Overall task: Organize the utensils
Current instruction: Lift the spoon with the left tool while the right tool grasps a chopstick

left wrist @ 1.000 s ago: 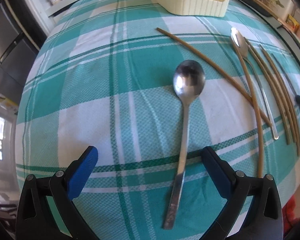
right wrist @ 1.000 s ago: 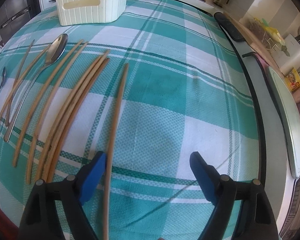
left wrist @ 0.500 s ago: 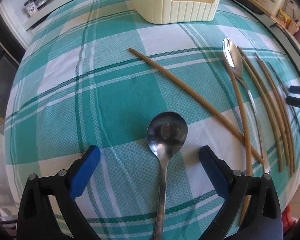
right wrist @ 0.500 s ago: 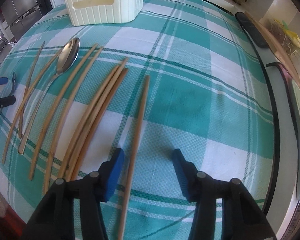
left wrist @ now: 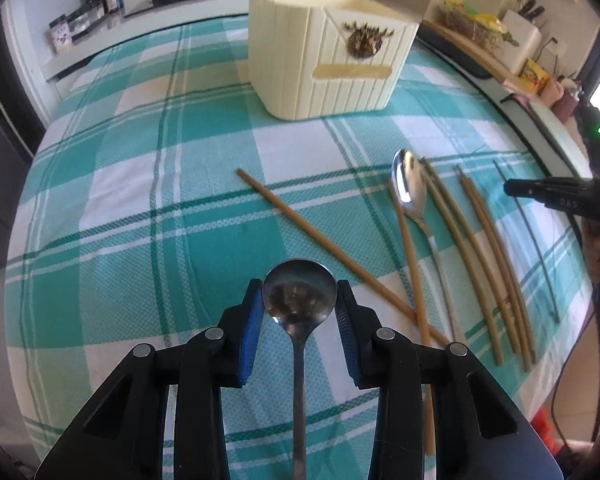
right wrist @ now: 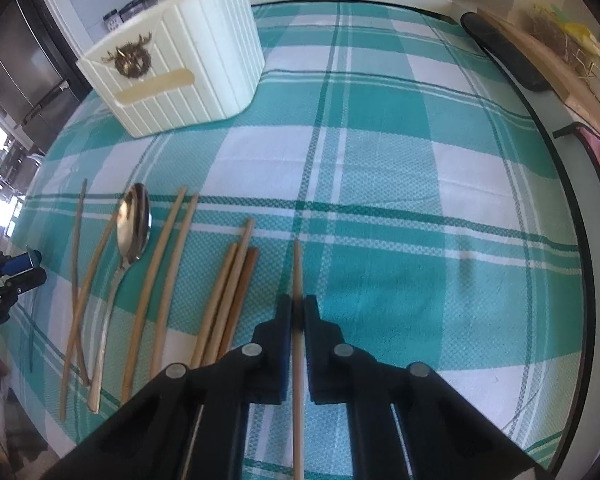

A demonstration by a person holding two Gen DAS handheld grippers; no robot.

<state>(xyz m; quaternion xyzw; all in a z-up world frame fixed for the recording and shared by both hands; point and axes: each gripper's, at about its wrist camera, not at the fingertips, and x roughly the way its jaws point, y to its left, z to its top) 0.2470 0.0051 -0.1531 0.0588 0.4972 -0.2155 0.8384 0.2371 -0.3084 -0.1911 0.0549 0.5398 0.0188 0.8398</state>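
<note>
Counter (left wrist: 112, 184): covered by a teal and white checked cloth; it carries everything below.
Holder (left wrist: 324, 56): a cream ribbed utensil box, open at the top, standing upright well ahead of both sets of jaws. I judge it the place the utensils are meant to go.
Left gripper (left wrist: 299, 300): its jaws have just been closing and now stand partly drawn in, pressing on either edge of a spoon bowl.
Held spoon (left wrist: 299, 296): steel; the bowl sits between the left jaws at their tips, and the handle runs straight back under the gripper, so its long axis lies along the jaws.
Right gripper (right wrist: 297, 312): its jaws have just been closing and are now together, clamped on a single chopstick.
Held chopstick (right wrist: 297, 272): its tip juts forward past the jaw tips toward the holder, and the rest trails back beneath the gripper.
Loose chopsticks (right wrist: 228, 304): wooden, lying just left of the right jaws, roughly parallel to the held one.
Second spoon (right wrist: 133, 224): lies among those sticks, bowl pointing toward the holder.
Stray chopstick (left wrist: 324, 248): lies slantwise just ahead and right of the left jaws.
Key relation: the holder lies ahead of both grippers; I cannot tell which hand is nearer.
</note>
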